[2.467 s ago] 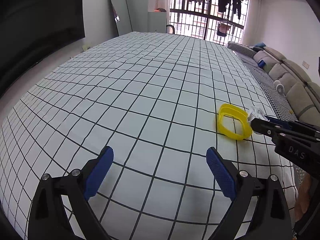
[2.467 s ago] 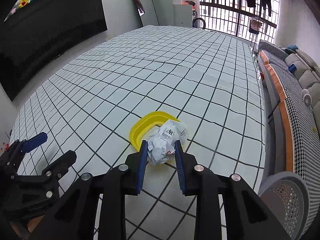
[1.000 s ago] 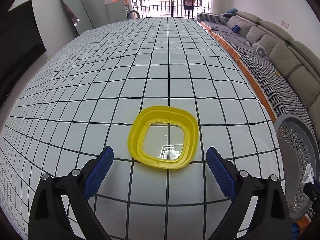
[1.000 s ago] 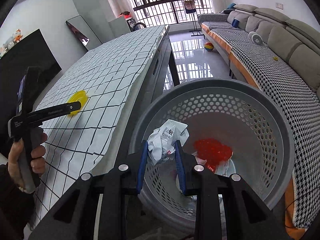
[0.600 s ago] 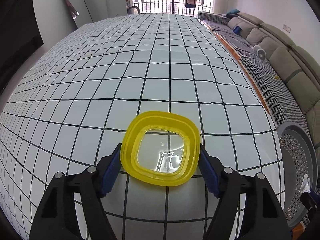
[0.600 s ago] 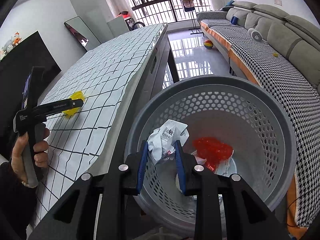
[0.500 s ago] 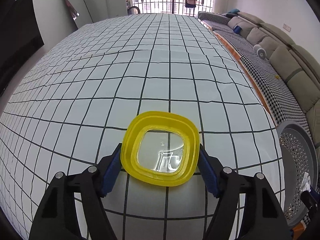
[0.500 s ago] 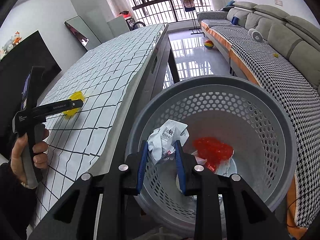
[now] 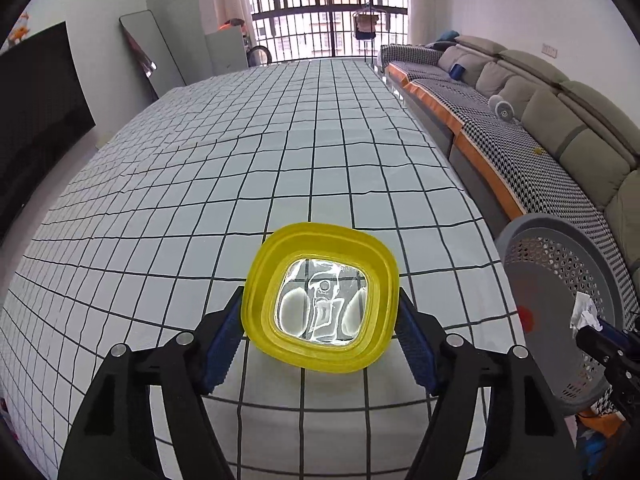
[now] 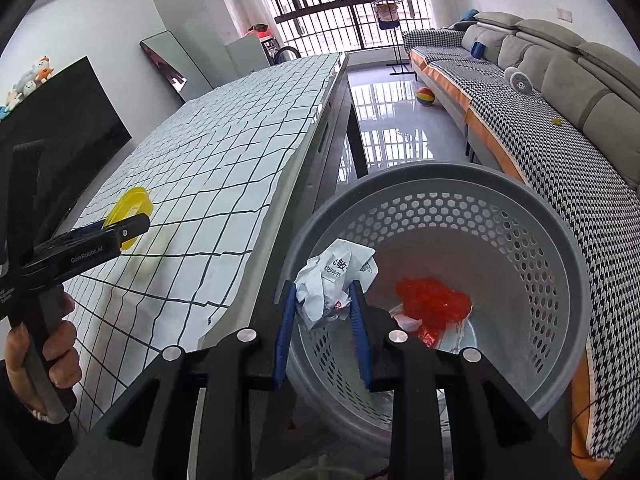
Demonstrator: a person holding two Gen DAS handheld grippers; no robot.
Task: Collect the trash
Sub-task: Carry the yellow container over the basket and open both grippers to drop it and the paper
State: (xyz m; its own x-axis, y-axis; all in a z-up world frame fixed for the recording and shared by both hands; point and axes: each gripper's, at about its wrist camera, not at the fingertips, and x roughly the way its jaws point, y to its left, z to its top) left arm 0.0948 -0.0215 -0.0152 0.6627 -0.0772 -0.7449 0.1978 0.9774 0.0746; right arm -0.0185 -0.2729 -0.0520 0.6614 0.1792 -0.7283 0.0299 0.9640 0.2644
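- While both grippers are carrying a load, the step in hand is judged to be delivery to the bin: one piece is hanging over it, one is being lifted off the table.
- Right gripper (image 10: 322, 312): its jaws are pinching a crumpled paper wad (image 10: 334, 276), which is hanging just inside the near rim of the grey perforated basket (image 10: 560, 248) standing on the floor beside the table.
- Left gripper (image 9: 320, 334): its jaws are pressing on the two sides of a yellow container (image 9: 320, 296), square with rounded corners and a clear bottom, which is tilting toward the camera and looking raised off the checked tablecloth (image 9: 240, 160); in the right wrist view it is showing as a yellow disc (image 10: 128, 212) at the gripper's tip, above the cloth.
- Next move, as a judgement: the right jaws need spreading so the wad is dropping into the basket; the left hand (image 10: 44, 348) needs carrying the container across the table edge to the basket while keeping its squeeze, since smooth plastic walls may be slipping.
- Count, trash in grip: one paper wad, one yellow container.
- Count, trash already lying in the basket: one red crinkled piece (image 10: 432, 304); pale scraps beneath it, number not tellable.
- Count, baskets: one.
- Count, other trash lying on the cloth: none showing.
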